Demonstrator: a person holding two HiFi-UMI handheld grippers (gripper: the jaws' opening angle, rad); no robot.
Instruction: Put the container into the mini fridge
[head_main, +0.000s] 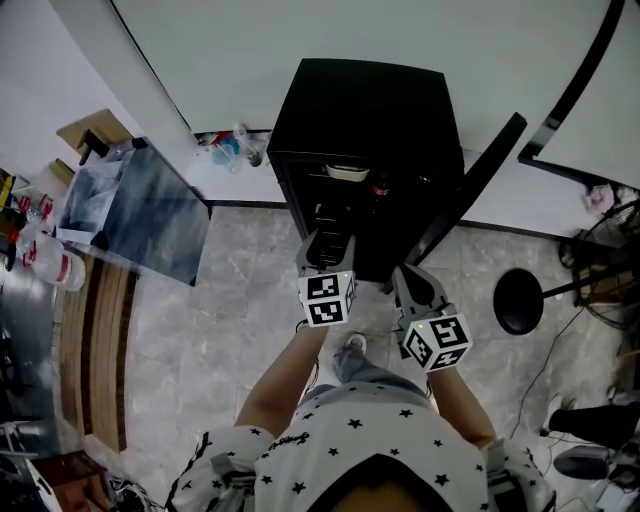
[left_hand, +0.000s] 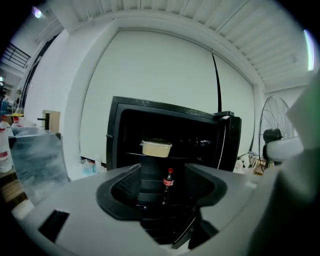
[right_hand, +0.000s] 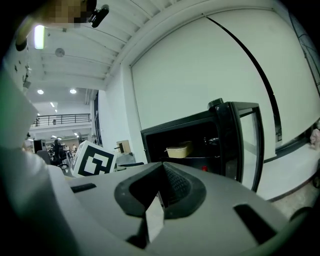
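1. Head view: the container (head_main: 347, 171) sat on the shelf inside the mini fridge (head_main: 370, 105). The door (head_main: 478, 185) hung open at 2 o'clock, so I judged only closing it was left. My left gripper (head_main: 328, 243) and right gripper (head_main: 408, 278) pointed toward 12 o'clock.
2. Left gripper view: my jaws stood half apart and empty, with the container at 12 o'clock.
3. Right gripper view: my jaws met, gripping nothing, with the container at 1 o'clock.

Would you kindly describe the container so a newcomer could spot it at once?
Find the black mini fridge, door open, against the white wall. On its upper shelf sits the container: a shallow cream tub, unlike the red-capped cola bottle below.
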